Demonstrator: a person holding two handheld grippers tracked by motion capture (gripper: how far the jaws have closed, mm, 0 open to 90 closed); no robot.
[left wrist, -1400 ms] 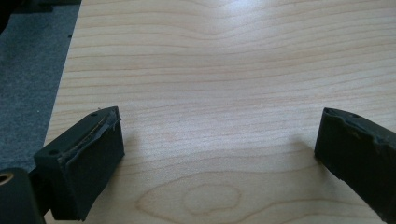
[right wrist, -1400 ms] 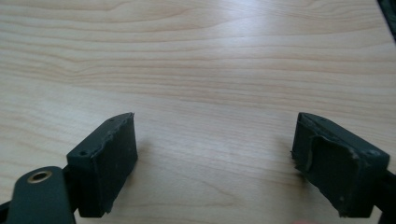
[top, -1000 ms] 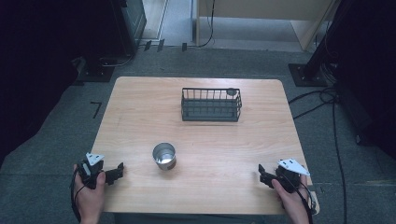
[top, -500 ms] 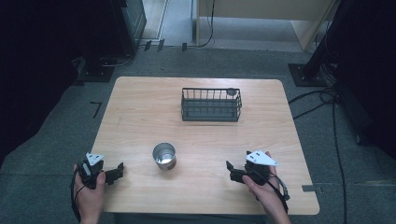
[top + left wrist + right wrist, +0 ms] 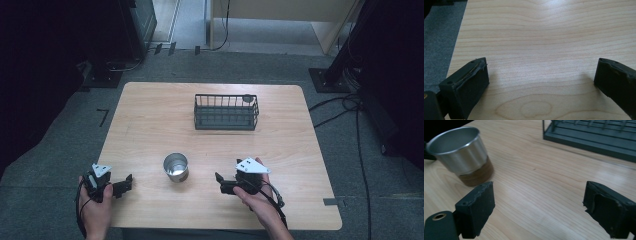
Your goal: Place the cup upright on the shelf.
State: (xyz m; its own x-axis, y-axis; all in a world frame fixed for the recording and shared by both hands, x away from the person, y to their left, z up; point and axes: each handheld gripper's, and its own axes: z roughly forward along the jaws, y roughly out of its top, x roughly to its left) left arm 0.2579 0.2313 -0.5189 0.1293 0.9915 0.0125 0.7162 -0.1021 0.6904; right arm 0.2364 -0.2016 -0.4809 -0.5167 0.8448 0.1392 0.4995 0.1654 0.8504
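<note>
While my right gripper (image 5: 220,183) is sitting low at 5 o'clock on the table (image 5: 150,125), jaws pointing toward 9 and just been opening with nothing between them, the metal cup (image 5: 176,167) is standing upright near its tips. Left gripper (image 5: 126,184) is resting at 7 o'clock, jaws apart, empty. Wire basket (image 5: 226,112) is sitting at 12. Grey carpet is surrounding the table.

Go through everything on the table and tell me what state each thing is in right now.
Shiny metal cup with brown base: upright, open end up, free of both grippers.
Black wire basket: upright at the table's far side, untouched.
Left gripper: jaws apart, holding nothing.
Right gripper: jaws just been opening, nothing between them.
</note>
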